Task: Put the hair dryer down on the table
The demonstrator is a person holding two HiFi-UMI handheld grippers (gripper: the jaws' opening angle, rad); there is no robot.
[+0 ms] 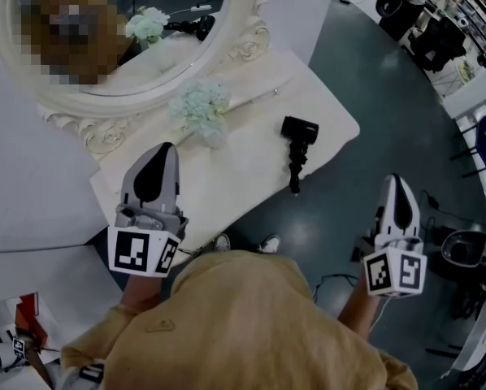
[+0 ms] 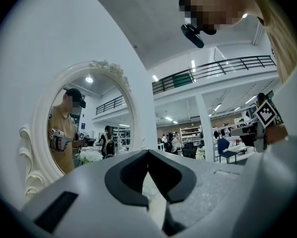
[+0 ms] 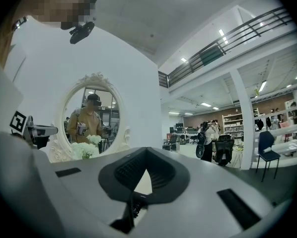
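Note:
The black hair dryer (image 1: pixel 297 140) lies on the white table (image 1: pixel 243 165), near its right edge, handle pointing toward me, and neither gripper touches it. My left gripper (image 1: pixel 168 146) hovers over the table's near left part, jaws together with nothing between them; in the left gripper view (image 2: pixel 148 151) they meet at the tip. My right gripper (image 1: pixel 395 177) hangs off the table, over the floor to the right of the dryer, and is also shut and empty (image 3: pixel 146 148). Both point level toward the mirror.
An ornate white oval mirror (image 1: pixel 241 45) stands at the table's back, with a bunch of pale flowers (image 1: pixel 201 108) in front of it. Cables and a dark stand (image 1: pixel 470 250) sit on the grey floor at the right. My shoes (image 1: pixel 267 242) show below the table edge.

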